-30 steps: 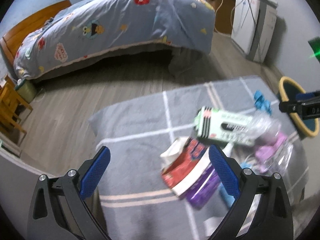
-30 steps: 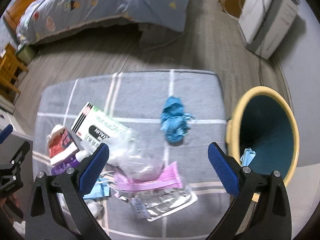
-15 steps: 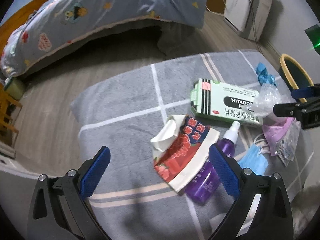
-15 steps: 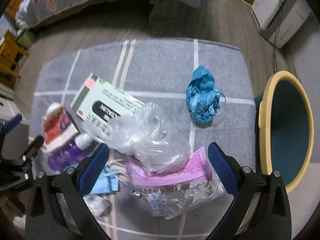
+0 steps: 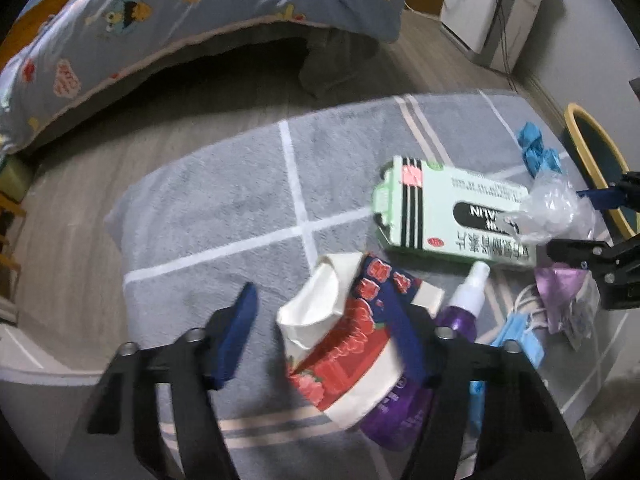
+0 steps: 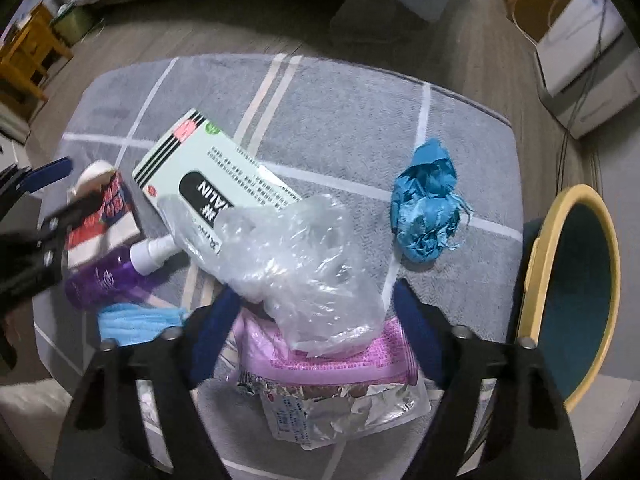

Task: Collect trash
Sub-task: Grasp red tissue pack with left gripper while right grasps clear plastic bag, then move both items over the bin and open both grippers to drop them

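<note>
Trash lies in a heap on a grey rug [image 5: 224,208]. My left gripper [image 5: 324,344] points down over a red-and-white carton [image 5: 348,344]; its jaws are closing around the carton, and the left pad is still clear of it. My right gripper [image 6: 316,332] is closing around a clear plastic bag [image 6: 304,264] lying on a pink wrapper [image 6: 332,360], with no firm grip visible. Between them lie a green-and-white box [image 6: 212,184], a purple spray bottle [image 6: 108,276] and a blue mask [image 6: 136,320]. A crumpled blue wad [image 6: 428,212] lies apart.
A teal bin with a yellow rim [image 6: 532,272] stands at the rug's right edge. A silver foil pouch [image 6: 340,404] sits under the pink wrapper. A bed with a blue quilt [image 5: 200,12] lies beyond, and white appliances [image 6: 584,64] stand at the far right.
Both grippers have dropped closer to the pile and their jaws have narrowed. The carton now sits between the left fingers, and the plastic bag between the right fingers.
</note>
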The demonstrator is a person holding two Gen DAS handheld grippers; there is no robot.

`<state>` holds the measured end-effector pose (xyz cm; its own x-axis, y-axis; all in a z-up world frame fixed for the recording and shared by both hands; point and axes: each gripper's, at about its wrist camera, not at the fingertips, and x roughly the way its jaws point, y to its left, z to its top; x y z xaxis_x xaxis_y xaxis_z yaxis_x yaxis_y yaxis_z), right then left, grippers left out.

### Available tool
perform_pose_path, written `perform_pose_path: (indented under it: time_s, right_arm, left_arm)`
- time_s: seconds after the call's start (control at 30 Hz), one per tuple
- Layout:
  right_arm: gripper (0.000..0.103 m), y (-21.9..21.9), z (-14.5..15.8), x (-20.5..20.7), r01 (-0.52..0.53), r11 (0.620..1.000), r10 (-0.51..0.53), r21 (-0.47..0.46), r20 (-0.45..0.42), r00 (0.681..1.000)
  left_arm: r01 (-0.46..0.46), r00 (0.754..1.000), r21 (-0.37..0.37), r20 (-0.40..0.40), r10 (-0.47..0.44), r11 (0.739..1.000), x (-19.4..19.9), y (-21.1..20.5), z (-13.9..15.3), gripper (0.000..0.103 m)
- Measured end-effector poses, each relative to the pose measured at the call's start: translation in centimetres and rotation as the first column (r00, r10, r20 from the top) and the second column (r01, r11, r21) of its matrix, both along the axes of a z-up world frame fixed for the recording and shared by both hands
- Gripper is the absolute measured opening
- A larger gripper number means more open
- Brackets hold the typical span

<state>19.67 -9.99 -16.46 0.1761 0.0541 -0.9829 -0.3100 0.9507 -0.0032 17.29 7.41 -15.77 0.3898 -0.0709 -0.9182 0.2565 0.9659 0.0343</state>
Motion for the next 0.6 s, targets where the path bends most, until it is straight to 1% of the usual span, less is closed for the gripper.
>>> perform_pose_path:
  time_s: [0.07, 0.1, 0.13, 0.17, 0.2, 0.27, 0.33, 0.47, 0.6]
  right_arm:
    - [0.055, 0.3, -0.1, -0.2, -0.018, 1.0, 0.018, -0.006, 0.003, 1.0]
    - [0.048, 0.4, 0.0, -0.3, -0.025, 1.0, 0.025, -0.008, 0.009, 1.0]
    - [0.045, 0.6, 0.1, -0.4, -0.03, 1.0, 0.03, -0.009, 0.014, 0.999]
    - [0.043, 0.6, 0.3, -0.4, -0.029, 1.0, 0.029, -0.008, 0.025, 0.999]
    - [0.04, 0.6, 0.5, -0.4, -0.025, 1.0, 0.025, -0.001, 0.031, 0.999]
    - [0.038, 0.4, 1.1, -0.2, -0.015, 1.0, 0.015, 0.017, 0.041, 0.999]
    - [0.036, 0.3, 1.5, -0.3, -0.008, 1.0, 0.007, 0.026, 0.052, 0.999]
    - [0.035, -0.3, 3.4, -0.6, 0.017, 0.999, -0.022, 0.046, 0.102, 0.995]
    - [0.035, -1.6, 5.6, -0.7, 0.061, 0.995, -0.072, 0.08, 0.142, 0.987]
  left_arm:
    - [0.032, 0.999, 0.027, -0.016, -0.032, 0.999, -0.1, -0.6, -0.4, 0.049]
    - [0.042, 0.999, 0.042, -0.014, -0.041, 0.998, -0.2, -0.8, -0.4, 0.047]
    - [0.048, 0.999, 0.042, -0.013, -0.047, 0.998, -0.2, -0.9, -0.3, 0.044]
    - [0.047, 0.999, 0.033, -0.016, -0.046, 0.998, -0.2, -0.8, -0.2, 0.033]
    - [0.042, 0.999, 0.03, -0.016, -0.041, 0.999, -0.3, -0.7, -0.1, 0.026]
    - [0.04, 0.999, 0.028, -0.017, -0.04, 0.999, -0.4, -0.6, 0.0, 0.018]
    - [0.043, 0.999, 0.044, -0.009, -0.043, 0.998, -0.6, -0.6, 0.3, 0.016]
    - [0.041, 0.999, 0.031, 0.024, -0.042, 0.999, -1.0, -0.6, 1.4, 0.014]
    - [0.035, 0.996, 0.028, 0.078, -0.037, 0.999, -1.5, -0.5, 3.2, 0.014]
